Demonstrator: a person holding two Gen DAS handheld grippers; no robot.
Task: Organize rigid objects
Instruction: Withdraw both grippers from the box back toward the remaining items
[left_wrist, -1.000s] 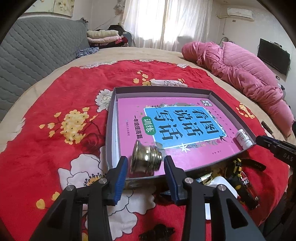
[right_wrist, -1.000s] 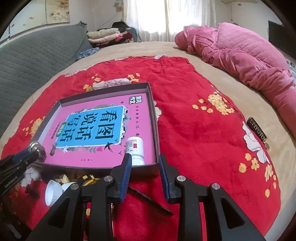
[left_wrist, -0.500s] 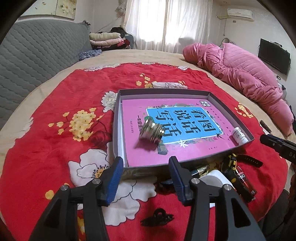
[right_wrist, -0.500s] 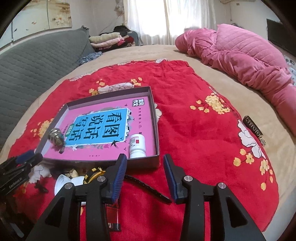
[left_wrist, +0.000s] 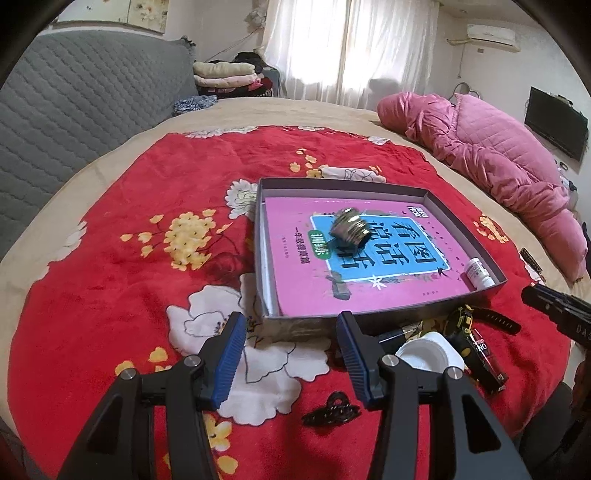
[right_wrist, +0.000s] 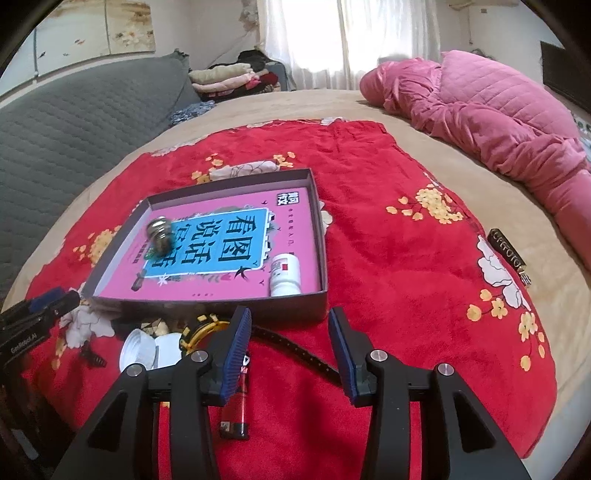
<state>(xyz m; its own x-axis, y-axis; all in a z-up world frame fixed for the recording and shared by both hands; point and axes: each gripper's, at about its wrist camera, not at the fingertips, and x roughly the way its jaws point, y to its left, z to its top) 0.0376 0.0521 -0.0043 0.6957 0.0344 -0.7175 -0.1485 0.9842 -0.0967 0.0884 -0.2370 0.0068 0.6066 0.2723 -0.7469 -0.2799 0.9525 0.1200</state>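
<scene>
Lying on the pink book (left_wrist: 369, 254) titled 看图说话, a brass fitting (left_wrist: 349, 229); both grippers' fingers spread empty.

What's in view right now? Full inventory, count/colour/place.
box: 1, grey, on blanket
book: 1, pink and blue, flat inside box
threaded metal fitting: 1, brassy, on book, blurred
pill bottle: 1, white, box's near right corner
blanket: 1, red floral, on bed
hair clip: 1, black, blanket, before box
white cup: 1, in clutter before box
lighter: 1, red, near right tool
strap: 1, black, before box
quilt: 1, pink, far right
left tool: open, empty
right tool: open, empty
</scene>
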